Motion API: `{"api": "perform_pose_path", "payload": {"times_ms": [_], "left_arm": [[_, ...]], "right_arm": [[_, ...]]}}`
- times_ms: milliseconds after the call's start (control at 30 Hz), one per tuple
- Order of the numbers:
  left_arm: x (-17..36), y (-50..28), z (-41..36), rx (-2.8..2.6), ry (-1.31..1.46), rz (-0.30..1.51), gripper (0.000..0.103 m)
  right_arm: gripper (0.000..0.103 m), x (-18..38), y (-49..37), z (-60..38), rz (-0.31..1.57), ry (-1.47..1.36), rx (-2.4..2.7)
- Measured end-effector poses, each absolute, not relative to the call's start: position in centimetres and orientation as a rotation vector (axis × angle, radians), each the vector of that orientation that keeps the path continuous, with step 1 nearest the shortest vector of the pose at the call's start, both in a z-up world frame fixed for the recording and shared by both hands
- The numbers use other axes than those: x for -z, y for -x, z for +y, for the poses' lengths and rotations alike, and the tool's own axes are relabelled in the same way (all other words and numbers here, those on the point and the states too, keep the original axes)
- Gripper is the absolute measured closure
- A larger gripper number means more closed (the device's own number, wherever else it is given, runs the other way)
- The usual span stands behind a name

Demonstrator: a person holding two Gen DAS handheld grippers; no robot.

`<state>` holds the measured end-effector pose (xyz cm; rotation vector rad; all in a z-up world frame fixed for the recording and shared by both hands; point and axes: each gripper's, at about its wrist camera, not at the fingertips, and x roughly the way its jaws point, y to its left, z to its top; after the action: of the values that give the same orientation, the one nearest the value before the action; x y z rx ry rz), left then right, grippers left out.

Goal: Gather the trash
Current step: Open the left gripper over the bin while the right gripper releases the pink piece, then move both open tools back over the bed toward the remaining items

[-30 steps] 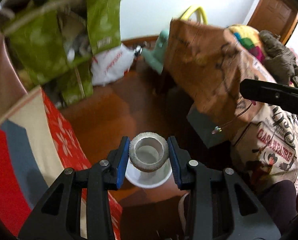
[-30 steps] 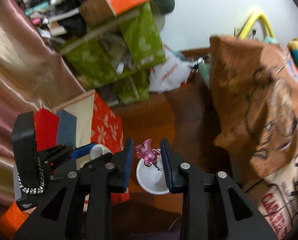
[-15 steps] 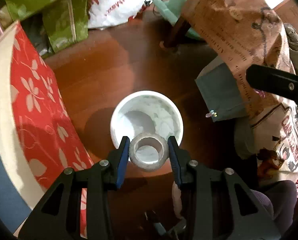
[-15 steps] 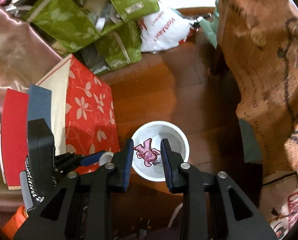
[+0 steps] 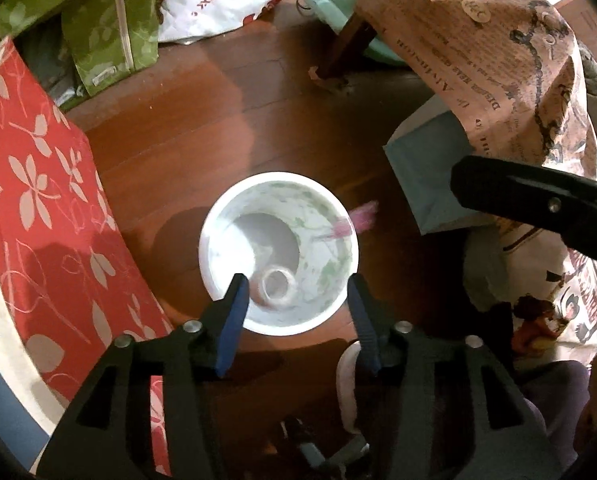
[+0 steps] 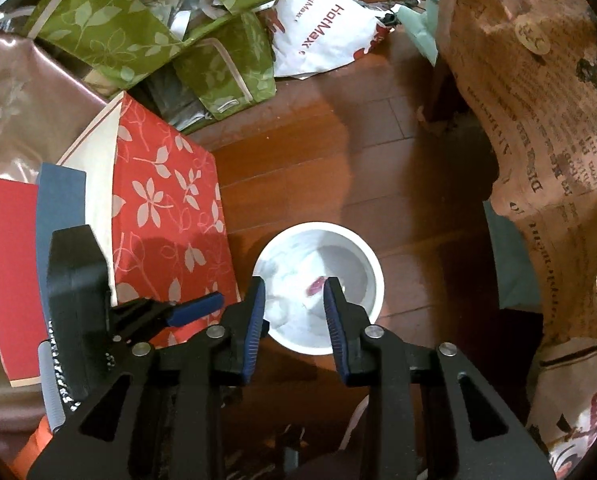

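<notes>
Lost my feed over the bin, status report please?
Left gripper and right gripper over white bin, jaws opening, nothing between them. Ring and pink piece inside bin. Nothing in the way.

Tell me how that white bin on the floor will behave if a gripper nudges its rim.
The bin looks like thin plastic and holds only a tape ring and a small pink scrap, so it is probably light and would slide on the smooth wood floor. It seems tall for its base, so a push at the rim might tip it.
</notes>
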<state>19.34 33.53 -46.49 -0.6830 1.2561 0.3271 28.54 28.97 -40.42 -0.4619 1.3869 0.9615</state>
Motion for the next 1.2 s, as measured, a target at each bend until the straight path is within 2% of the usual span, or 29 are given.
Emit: {"api": "perform_pose_path", "payload": {"times_ms": [367, 767, 1200], "left_arm": [[40.7, -18.6, 33.2, -0.361, 0.594, 1.171, 0.051], [28.9, -17.6, 30.8, -0.392, 0.485, 0.972, 0.051], [15.6, -18.7, 22.5, -0.325, 0.289, 0.764, 0.051]], "right_arm": [[0.070, 36.3, -28.3, 26.8, 1.288, 0.442, -0.957], [0.070, 26.5, -27.0, 20.9, 1.074, 0.343, -0.946], [0.070, 15.7, -25.8, 9.4, 0.807, 0.188, -0.834]]}}
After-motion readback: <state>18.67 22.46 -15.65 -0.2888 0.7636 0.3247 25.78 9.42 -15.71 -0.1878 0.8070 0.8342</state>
